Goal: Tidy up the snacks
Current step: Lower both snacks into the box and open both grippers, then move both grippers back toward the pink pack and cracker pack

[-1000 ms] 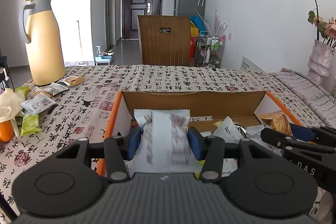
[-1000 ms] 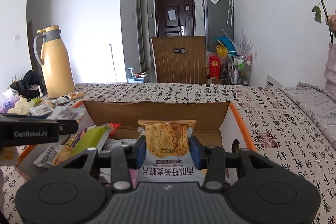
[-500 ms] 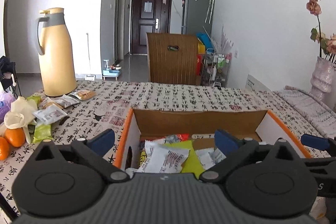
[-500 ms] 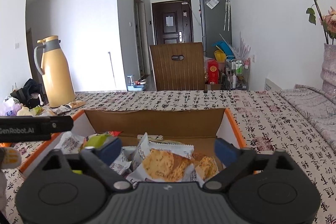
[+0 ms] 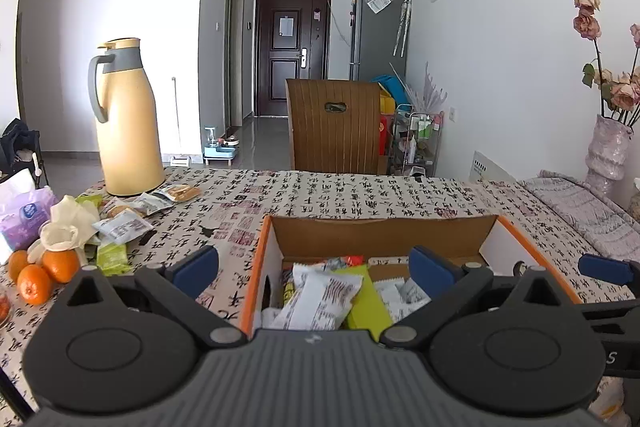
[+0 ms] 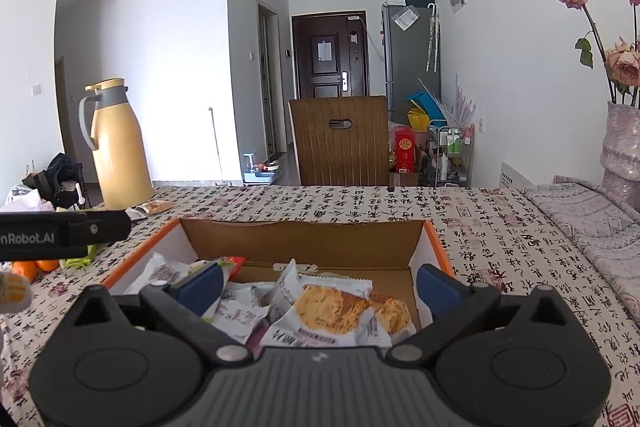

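The left gripper (image 6: 64, 235) arm reads "nRobot.AI", its start cut off.

Box (image 5: 496, 225) near wall and lower snack packets (image 6: 320, 311) hidden behind tool bodies.

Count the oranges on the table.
3 oranges show in the left wrist view, clustered at the table's left edge beside the white glove: one at the far left, one in front, one behind. More may be hidden beyond the frame edge.

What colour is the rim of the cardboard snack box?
Orange, on the open cardboard snack box's rim, brown inside; clearest in the right wrist view.
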Demonstrator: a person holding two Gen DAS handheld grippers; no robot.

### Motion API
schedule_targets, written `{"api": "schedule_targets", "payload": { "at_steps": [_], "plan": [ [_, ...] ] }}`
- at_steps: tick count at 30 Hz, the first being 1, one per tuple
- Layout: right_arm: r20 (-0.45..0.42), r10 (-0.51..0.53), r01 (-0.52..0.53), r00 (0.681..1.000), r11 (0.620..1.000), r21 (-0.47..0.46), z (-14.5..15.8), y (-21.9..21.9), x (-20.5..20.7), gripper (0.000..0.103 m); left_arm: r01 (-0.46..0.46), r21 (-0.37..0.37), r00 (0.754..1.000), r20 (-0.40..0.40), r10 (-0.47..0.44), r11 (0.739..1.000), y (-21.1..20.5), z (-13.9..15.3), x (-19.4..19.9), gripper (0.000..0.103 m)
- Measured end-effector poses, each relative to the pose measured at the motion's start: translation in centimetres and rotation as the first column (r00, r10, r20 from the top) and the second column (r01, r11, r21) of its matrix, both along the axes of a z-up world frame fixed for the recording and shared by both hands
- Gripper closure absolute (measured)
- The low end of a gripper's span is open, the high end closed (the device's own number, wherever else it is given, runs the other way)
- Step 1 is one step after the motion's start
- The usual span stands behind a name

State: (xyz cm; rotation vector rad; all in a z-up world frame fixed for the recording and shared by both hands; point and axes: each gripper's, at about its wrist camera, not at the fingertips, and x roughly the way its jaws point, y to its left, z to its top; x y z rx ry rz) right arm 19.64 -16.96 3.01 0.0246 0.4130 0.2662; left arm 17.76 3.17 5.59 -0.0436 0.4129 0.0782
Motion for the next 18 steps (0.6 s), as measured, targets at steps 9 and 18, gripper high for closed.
{"api": "schedule_targets", "payload": {
  "at_steps": [9,18],
  "plan": [
    [-0.037,0.018,-0.019,0.999,1.0,-0.012,-0.6,0.8,-3.7,0.0,-0.021,-0.005,0.999,-0.034,0.021,1.0,1.0,-1.0,-3.6,0.0],
    [-0.111,0.037,-0.04,0.993,0.999,-0.028,-2.4,1.7,-6.2,0.0,-0.034,-0.017,0.994,-0.105,0.032,0.999,2.3,-3.3,-5.8,0.0]
  ]
}}
